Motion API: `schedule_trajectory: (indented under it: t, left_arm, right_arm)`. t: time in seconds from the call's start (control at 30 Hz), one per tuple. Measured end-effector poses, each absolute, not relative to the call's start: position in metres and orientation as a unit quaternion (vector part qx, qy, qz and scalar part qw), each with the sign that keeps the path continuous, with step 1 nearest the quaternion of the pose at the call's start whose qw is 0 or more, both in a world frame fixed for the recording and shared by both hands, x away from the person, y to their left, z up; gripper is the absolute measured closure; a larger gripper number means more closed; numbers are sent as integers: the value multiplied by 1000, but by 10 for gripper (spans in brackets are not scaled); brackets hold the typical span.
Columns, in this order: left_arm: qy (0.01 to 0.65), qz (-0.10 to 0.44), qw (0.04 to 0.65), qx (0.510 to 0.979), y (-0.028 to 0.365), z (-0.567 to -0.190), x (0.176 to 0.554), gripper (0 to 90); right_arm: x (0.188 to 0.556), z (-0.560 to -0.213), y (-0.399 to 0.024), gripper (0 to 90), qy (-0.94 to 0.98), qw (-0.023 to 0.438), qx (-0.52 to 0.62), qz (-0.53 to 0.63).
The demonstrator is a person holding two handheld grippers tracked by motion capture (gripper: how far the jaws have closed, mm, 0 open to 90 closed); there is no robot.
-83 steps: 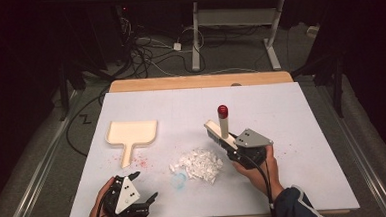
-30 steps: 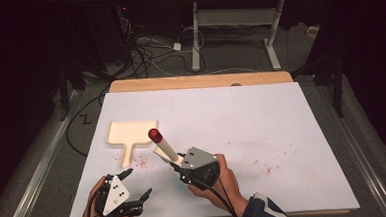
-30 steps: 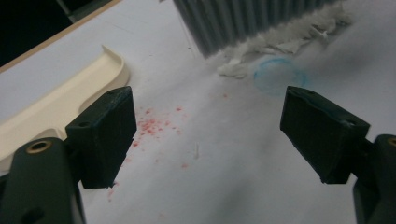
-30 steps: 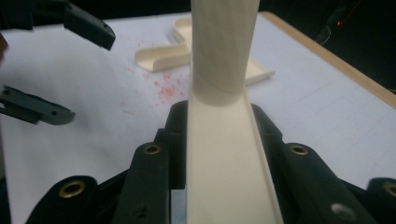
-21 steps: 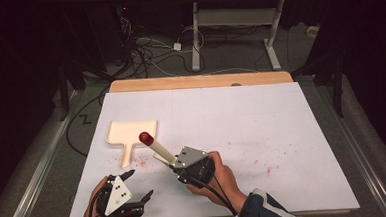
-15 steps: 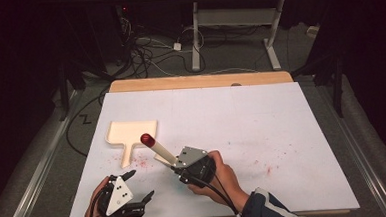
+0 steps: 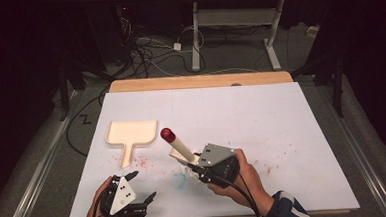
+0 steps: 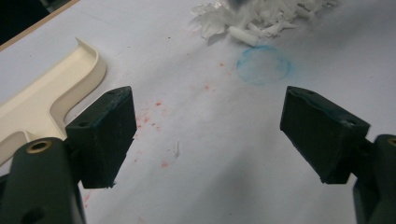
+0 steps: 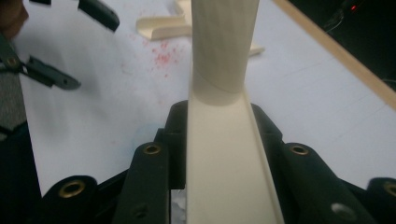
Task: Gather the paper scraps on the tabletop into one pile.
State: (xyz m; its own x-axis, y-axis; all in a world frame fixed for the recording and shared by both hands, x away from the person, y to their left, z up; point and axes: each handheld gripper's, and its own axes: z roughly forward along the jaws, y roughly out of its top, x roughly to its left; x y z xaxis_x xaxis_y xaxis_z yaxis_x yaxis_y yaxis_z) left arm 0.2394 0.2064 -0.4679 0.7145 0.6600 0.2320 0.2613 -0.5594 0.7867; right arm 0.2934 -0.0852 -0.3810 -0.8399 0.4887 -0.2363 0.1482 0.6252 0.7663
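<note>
My right gripper is shut on the flat cream handle of a brush. The brush's round handle slants up and left to a red end. In the right gripper view the handle runs straight up between the jaws. A pile of white paper scraps lies just under and in front of that gripper, mostly hidden in the high view. The cream dustpan lies flat to the left, handle toward me. My left gripper rests open near the front edge, its jaws wide apart over bare paper.
White paper covers the table and carries red specks and a blue ring just short of the scraps. A wooden strip shows at the far edge. Beyond it are cables and a desk frame on the dark floor.
My right gripper has moved right and slightly up with the brush, after sweeping left from the pile's right side. The left gripper has stayed put.
</note>
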Motion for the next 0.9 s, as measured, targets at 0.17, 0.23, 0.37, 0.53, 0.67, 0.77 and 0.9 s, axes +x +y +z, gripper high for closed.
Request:
schedule_trajectory:
  t: [0.17,0.23,0.37,0.53,0.67,0.77,0.9]
  left_arm:
    - [273,260,380,845,207,-469,240,175]
    - [274,259,381,844,206,-469,240,174]
    - [270,261,378,847,207,-468,239,175]
    - [266,265,374,848,204,-469,238,175]
    - [264,264,369,851,204,-470,238,175]
    - [264,264,366,852,203,-470,239,175]
    - [262,265,362,854,200,-471,239,174]
  right_arm:
    - [290,-367,-105,675,852,214,188,439]
    - [288,-362,-114,675,843,214,193,455]
    - [284,-354,-130,674,836,217,195,464]
    - [281,-349,-155,674,830,222,209,466]
    - [282,-355,-179,674,832,225,231,452]
    - [285,-366,-198,674,833,226,254,436]
    - [290,-383,-222,675,836,216,285,416]
